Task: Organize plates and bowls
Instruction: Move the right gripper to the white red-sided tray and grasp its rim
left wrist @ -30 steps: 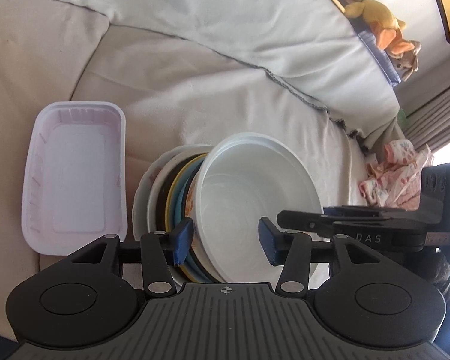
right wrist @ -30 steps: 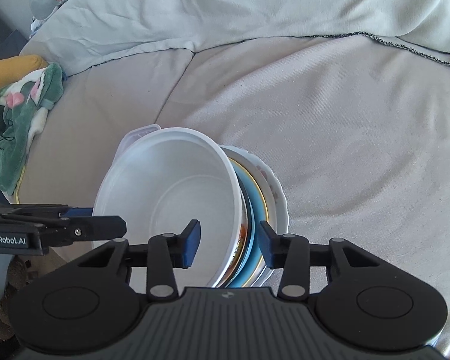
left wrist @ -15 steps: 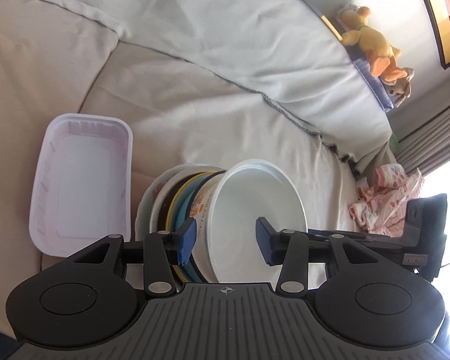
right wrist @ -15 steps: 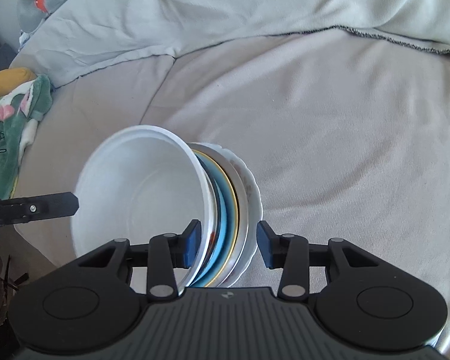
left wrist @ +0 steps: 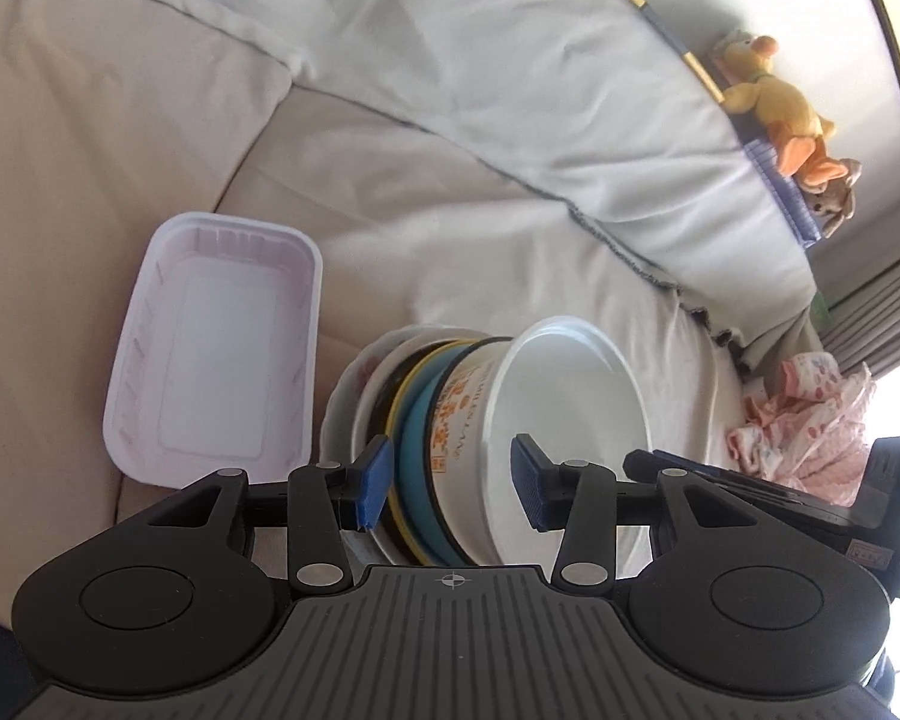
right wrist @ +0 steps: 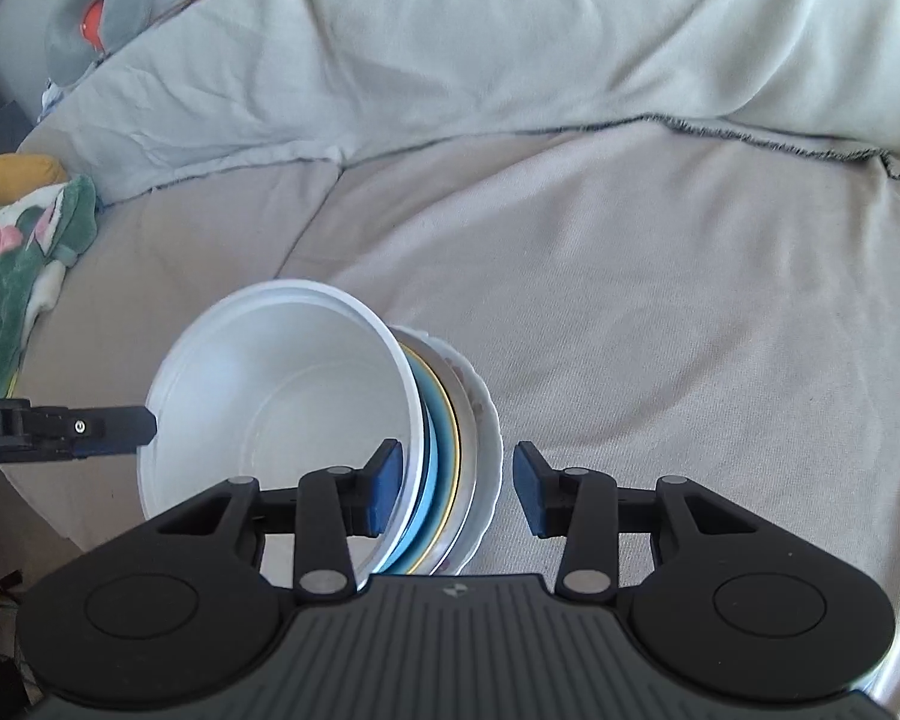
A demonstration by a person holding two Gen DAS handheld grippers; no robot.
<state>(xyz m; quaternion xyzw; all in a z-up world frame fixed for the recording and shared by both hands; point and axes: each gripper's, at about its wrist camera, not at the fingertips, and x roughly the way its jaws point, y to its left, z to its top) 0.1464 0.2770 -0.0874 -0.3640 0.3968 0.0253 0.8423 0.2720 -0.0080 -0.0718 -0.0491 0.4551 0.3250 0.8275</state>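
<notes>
Beige sofa cushions (right wrist: 660, 300) under a pale grey throw (left wrist: 510, 90) fill the background of both views, with a stuffed toy (left wrist: 768, 102) perched on the sofa back. On the seat lies a white plastic tray (left wrist: 210, 348), rectangular and with nothing in it, just beside the stack of plates (left wrist: 402, 420). That stack stands on edge between the two tools: white, black, yellow-rimmed and blue plates nested together, and a white bowl (left wrist: 564, 420) with printed lettering on its wall seated against the blue one, its mouth turned sideways and holding nothing. The left tool (left wrist: 450, 489) has its fingers set apart and straddles the plates and the bowl's base, with small gaps at the blue pads. The right tool (right wrist: 456, 489) is likewise spread wide, one finger inside the bowl's rim (right wrist: 282, 414) and the other clear of the outermost white plate (right wrist: 483, 450).
</notes>
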